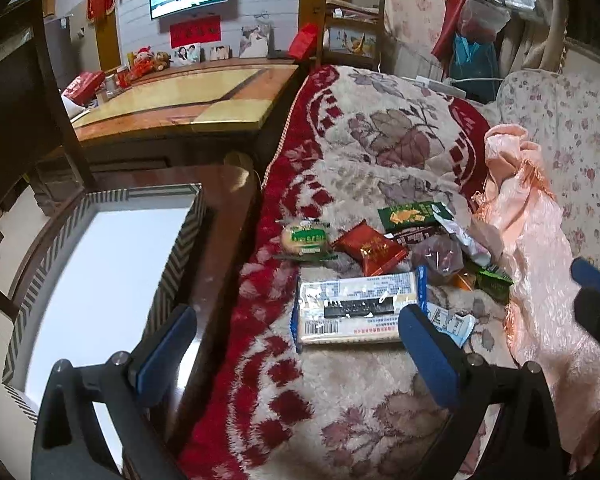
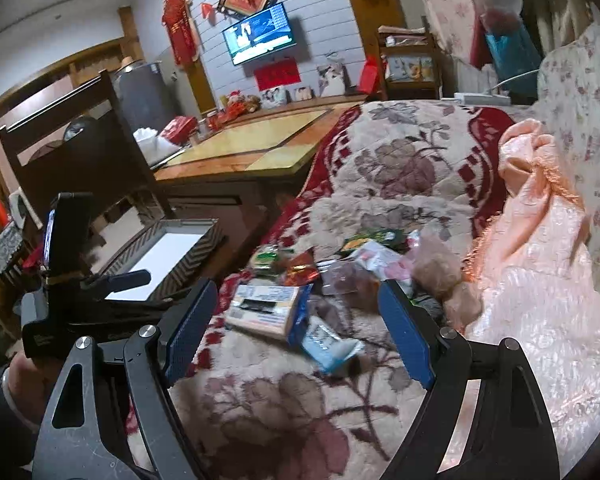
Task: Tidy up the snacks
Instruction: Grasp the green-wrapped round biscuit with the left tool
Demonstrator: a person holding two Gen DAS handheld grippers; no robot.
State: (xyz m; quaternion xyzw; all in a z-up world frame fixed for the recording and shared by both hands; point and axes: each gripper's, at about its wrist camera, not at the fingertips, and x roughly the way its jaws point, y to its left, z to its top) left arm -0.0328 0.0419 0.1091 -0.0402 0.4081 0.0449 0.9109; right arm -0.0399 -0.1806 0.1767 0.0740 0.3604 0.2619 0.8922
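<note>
Several wrapped snacks lie in a heap on the fluffy red-and-cream blanket [image 1: 340,160]. Among them are a long cracker pack [image 1: 356,308], a red packet [image 1: 370,248], a round pastry [image 1: 304,236], a green packet [image 1: 410,214] and a small blue-white packet [image 1: 452,322]. A white tray with a zigzag rim [image 1: 172,264] sits on a dark stand left of the blanket. My left gripper [image 1: 298,350] hovers open just before the cracker pack, holding nothing. My right gripper [image 2: 300,332] is open over the cracker pack [image 2: 266,308] and the blue-white packet [image 2: 328,344]. The tray [image 2: 160,258] shows at far left.
A crumpled peach cloth [image 1: 532,220] lies right of the snacks against a floral sofa back [image 1: 572,112]. A low wooden table [image 1: 204,96] stands beyond the tray, and a dark chair [image 1: 40,80] at the left. A person's hand [image 2: 20,376] holds the other gripper.
</note>
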